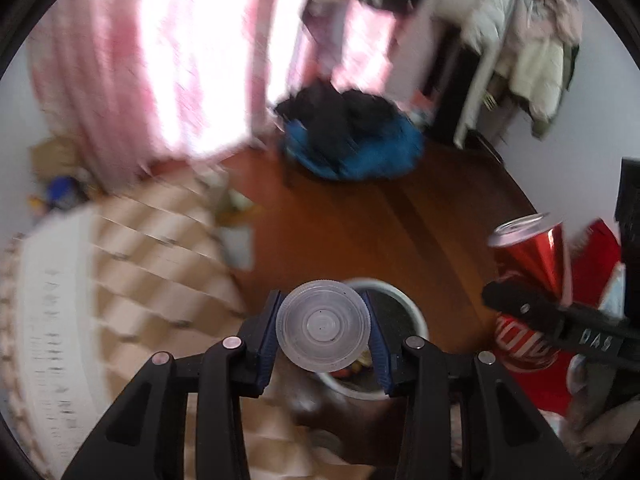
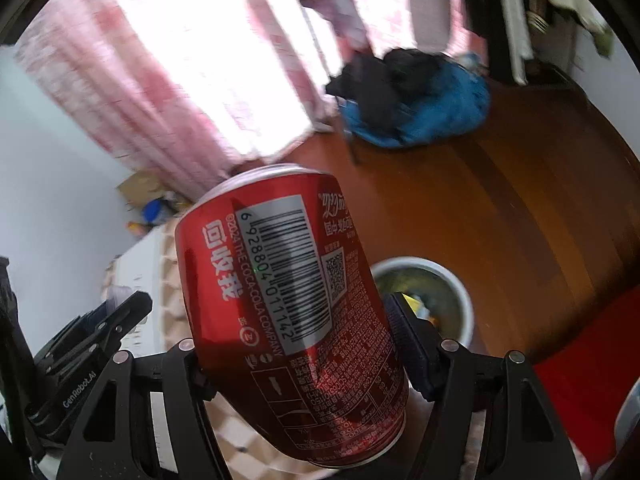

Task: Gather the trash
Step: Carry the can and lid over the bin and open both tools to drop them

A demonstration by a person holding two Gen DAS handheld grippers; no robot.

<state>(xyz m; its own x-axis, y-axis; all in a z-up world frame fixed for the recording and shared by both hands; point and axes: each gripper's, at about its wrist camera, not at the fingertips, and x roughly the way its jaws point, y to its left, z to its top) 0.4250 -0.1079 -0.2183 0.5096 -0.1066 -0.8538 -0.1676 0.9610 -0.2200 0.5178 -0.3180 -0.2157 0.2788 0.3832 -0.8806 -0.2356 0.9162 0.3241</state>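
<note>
Trash is what both hands are carrying right now, and none of it has gone into the bin (image 1: 416,316) yet. The left gripper (image 1: 325,330) squeezes a little clear plastic cup (image 1: 322,326) between its two blue pads, with the round bottom of the cup facing the camera. The right gripper (image 2: 308,344) hugs a red cola can (image 2: 292,312) around its middle, and the can leans over to one side. So the picking-up part looks done for these two things. The bin is white and round and sits on the brown wood floor (image 1: 360,220). In the left view it shows just behind the cup, and in the right view (image 2: 460,292) it sits just past the can. Some bits of rubbish already lie inside it, so I think some collecting is finished. What is left, I think, is to bring each hand over the open top and let go. The pictures are blurry, so I cannot tell if more trash waits on the tiled cloth (image 1: 160,264) or near the blue and black pile (image 1: 352,136) far across the floor.
</note>
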